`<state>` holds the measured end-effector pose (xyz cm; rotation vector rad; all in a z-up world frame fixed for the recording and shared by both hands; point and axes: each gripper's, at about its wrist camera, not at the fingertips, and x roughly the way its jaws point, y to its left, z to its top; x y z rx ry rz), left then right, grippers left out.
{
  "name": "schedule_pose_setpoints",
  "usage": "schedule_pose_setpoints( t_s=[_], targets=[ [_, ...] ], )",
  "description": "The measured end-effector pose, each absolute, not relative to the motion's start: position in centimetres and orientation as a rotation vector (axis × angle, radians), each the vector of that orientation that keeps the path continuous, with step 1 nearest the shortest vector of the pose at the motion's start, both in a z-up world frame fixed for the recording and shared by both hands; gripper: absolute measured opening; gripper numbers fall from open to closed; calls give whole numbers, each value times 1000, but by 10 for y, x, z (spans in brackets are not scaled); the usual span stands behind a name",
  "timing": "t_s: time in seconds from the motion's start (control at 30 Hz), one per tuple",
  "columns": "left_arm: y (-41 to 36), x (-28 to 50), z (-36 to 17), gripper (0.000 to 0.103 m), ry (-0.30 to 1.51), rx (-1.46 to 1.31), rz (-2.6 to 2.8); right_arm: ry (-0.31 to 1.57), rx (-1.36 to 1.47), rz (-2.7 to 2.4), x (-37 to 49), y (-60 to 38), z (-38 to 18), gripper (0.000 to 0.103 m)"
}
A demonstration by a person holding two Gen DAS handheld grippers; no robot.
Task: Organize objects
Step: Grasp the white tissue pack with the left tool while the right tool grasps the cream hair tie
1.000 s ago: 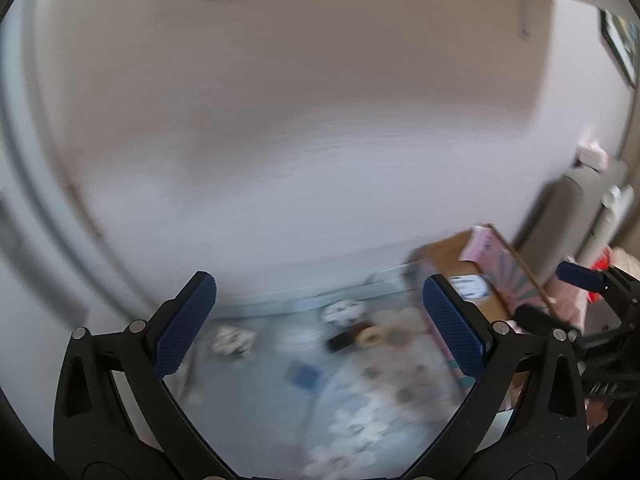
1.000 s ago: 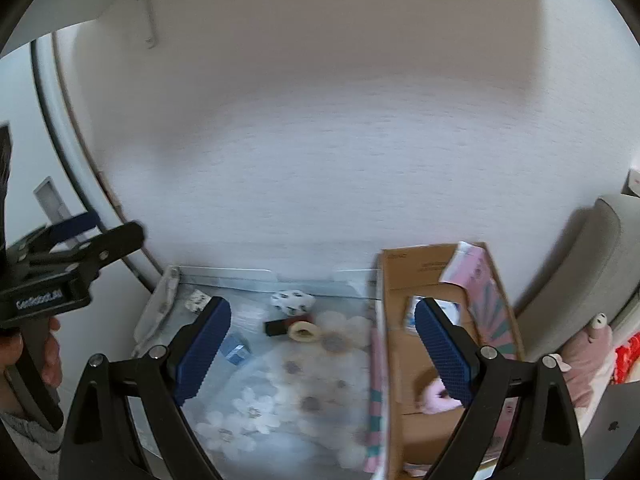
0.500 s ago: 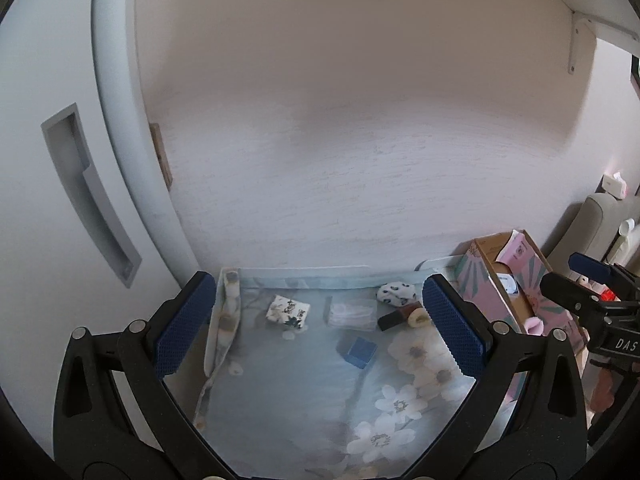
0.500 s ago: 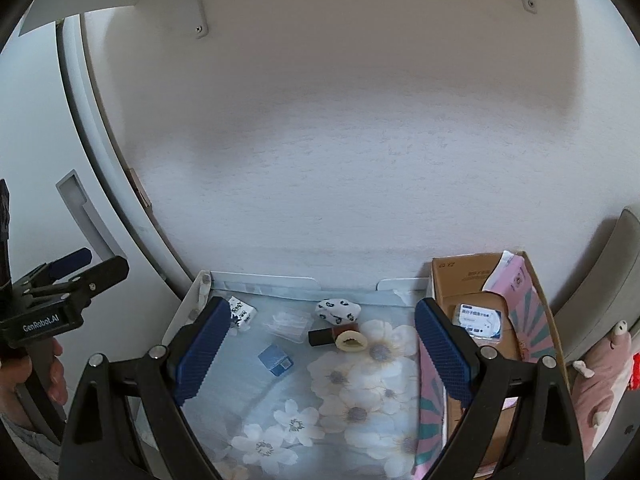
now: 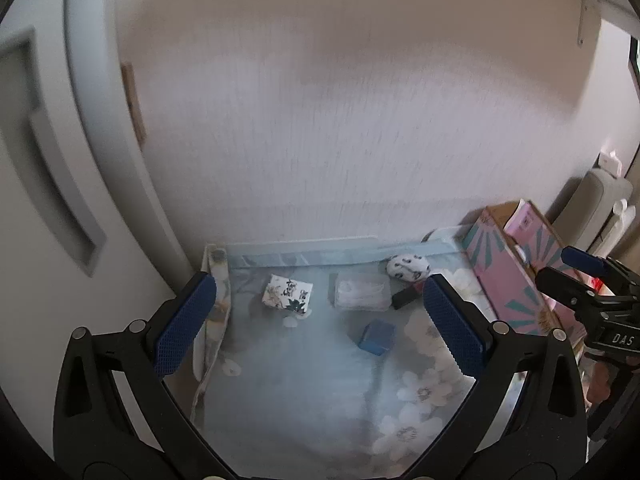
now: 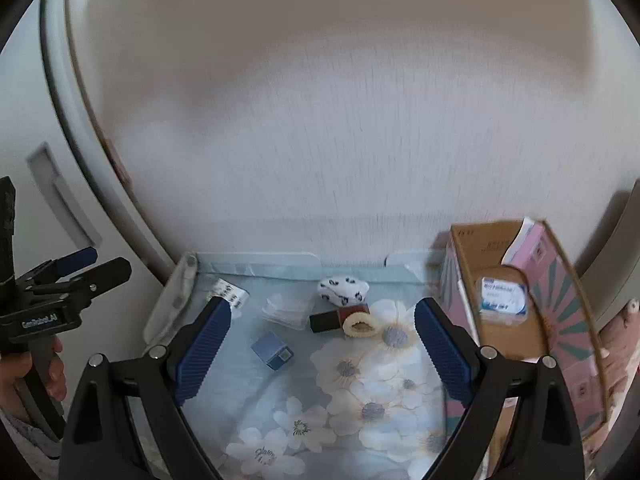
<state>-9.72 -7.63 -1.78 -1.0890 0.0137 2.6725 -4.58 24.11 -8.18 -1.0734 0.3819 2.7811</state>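
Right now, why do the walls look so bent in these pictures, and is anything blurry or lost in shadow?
Left wrist view: the fisheye lens bows the white door frame into a curve, and the small blue cube is softly smeared. Right wrist view: same bulging, a blurred pink-and-teal cardboard box, dark corners from the lens rim. Lighting is dim and even in both; no glare.

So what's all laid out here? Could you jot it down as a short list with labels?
surface: floral cloth against a white wall
loose items: blue cube, spotted white pouch, clear plastic packet, tape roll, patterned packet
container: cardboard box at the cloth's right edge, a round labelled pack inside
left gripper: open, holding nothing
right gripper: open, holding nothing
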Motion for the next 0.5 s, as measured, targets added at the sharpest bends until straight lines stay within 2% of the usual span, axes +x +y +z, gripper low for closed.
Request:
schedule_pose_setpoints(
  t_s=[0.2, 0.5],
  targets=[
    [-80, -124, -66, 101, 57, -1129, 2631, 401, -1134, 2722, -67, 243, -128, 91],
    [-88, -169, -159, 94, 15, -1285, 2545, 415, -1231, 2634, -91, 263, -198, 81]
  ],
)
